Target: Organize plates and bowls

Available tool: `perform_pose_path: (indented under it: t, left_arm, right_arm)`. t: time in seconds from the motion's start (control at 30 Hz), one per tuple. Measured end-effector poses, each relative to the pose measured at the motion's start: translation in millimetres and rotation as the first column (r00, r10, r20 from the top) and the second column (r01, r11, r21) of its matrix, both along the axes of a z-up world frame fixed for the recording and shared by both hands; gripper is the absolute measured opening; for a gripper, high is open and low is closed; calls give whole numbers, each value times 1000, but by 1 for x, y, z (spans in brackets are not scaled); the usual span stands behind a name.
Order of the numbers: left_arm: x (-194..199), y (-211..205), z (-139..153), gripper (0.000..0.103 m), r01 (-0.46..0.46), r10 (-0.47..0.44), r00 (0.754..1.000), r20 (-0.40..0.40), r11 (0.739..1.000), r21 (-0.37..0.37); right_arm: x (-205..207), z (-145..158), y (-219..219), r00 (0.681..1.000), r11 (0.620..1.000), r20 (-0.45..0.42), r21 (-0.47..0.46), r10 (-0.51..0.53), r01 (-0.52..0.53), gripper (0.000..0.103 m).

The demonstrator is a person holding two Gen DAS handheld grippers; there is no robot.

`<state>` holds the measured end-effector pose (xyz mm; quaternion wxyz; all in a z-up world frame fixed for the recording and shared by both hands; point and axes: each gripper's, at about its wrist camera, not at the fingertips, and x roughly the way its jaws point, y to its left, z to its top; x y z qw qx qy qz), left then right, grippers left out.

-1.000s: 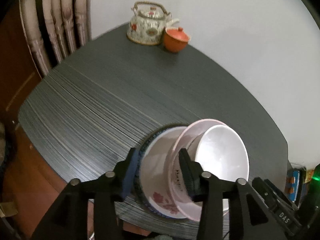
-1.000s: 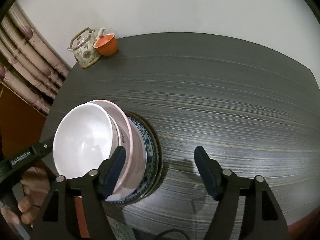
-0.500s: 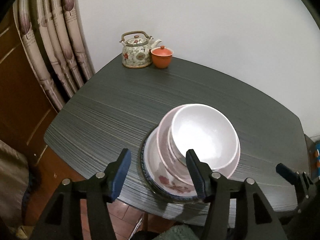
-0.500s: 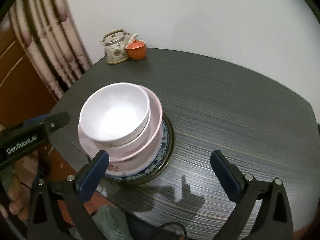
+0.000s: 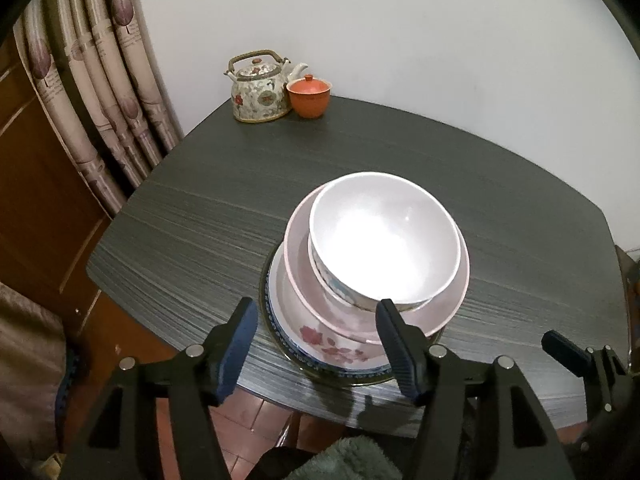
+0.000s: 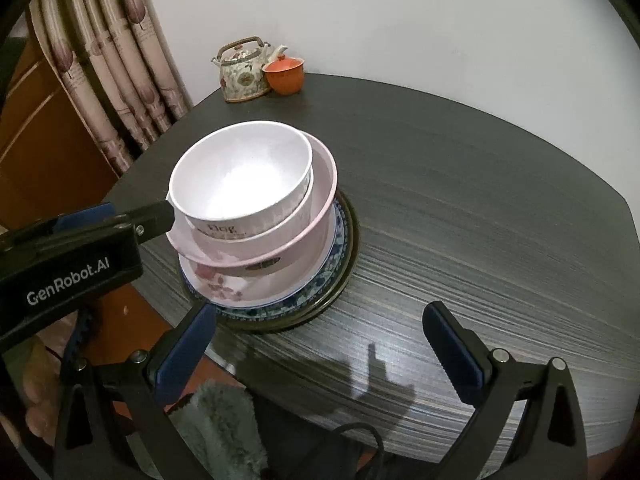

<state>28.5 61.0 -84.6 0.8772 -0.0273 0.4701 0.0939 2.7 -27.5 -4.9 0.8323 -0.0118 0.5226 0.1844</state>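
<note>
A stack of dishes stands near the front edge of the dark table [image 5: 224, 200]. A white bowl [image 5: 384, 240] [image 6: 240, 172] sits in a pink bowl [image 5: 448, 304] [image 6: 316, 204], which sits on a flowered plate [image 5: 332, 344] [image 6: 240, 288] over a blue-patterned plate [image 6: 340, 240]. My left gripper [image 5: 316, 344] is open and empty, held back just in front of the stack. My right gripper [image 6: 320, 348] is open and empty, in front and to the right of the stack.
A flowered teapot [image 5: 260, 88] [image 6: 242, 70] and an orange lidded cup [image 5: 309, 96] [image 6: 284, 74] stand at the table's far corner by the wall. Curtains [image 5: 104, 80] and a wooden door lie to the left. The left gripper's body [image 6: 68, 256] shows beside the stack.
Both grippers have pulled back and up from the stack. The left gripper's fingers, earlier around the rims of the plates and the pink bowl, now stand apart from them.
</note>
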Motion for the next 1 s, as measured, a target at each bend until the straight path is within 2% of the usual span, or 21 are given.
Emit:
perform_pose_path:
  t: [1.0]
  left_arm:
    - [3, -3, -8, 63, -2, 2, 999, -43, 1000, -12]
  right_arm:
    - [-3, -8, 5, 999, 1000, -33, -15, 12, -12, 103]
